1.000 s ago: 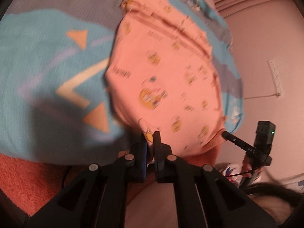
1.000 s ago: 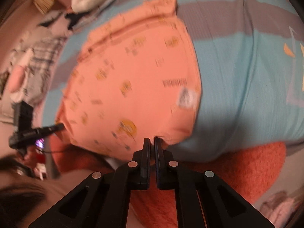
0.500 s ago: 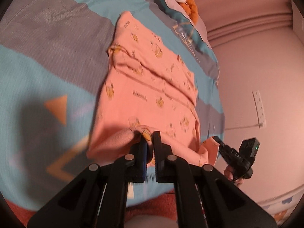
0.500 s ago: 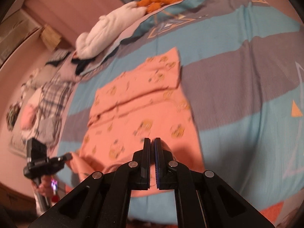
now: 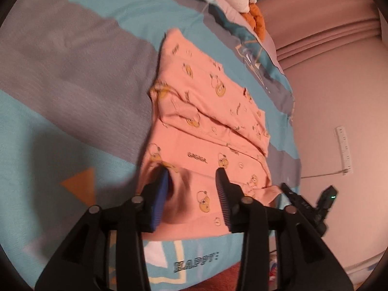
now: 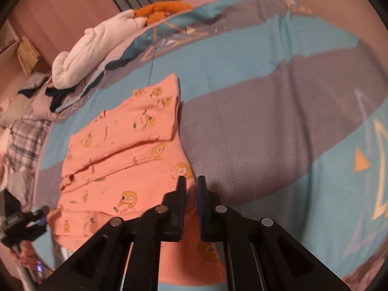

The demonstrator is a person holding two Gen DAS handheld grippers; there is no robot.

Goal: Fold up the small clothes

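A pink garment (image 5: 206,121) printed with yellow cartoon ducks lies flat on the bed, its near hem folded back over it. My left gripper (image 5: 192,189) hangs over that folded hem. Its jaws are opening, the cloth lies between the blue pads, and neither pad presses on it. In the right wrist view the garment (image 6: 126,145) spreads to the left. My right gripper (image 6: 191,194) is shut on its near right edge. From the left wrist view the right gripper (image 5: 303,203) pinches the garment's right corner. The left gripper (image 6: 36,214) shows at the far left.
The bedcover (image 6: 266,121) is striped teal and grey with orange triangles. A white plush (image 6: 97,41) and an orange one (image 6: 162,9) lie at the head of the bed, with plaid cloth (image 6: 26,135) beside it. A white power strip (image 5: 344,150) hangs on the pink wall.
Both grippers carried the near hem away from the bed's edge and laid it over the garment. The left jaws, then shut on the hem, now stand apart.
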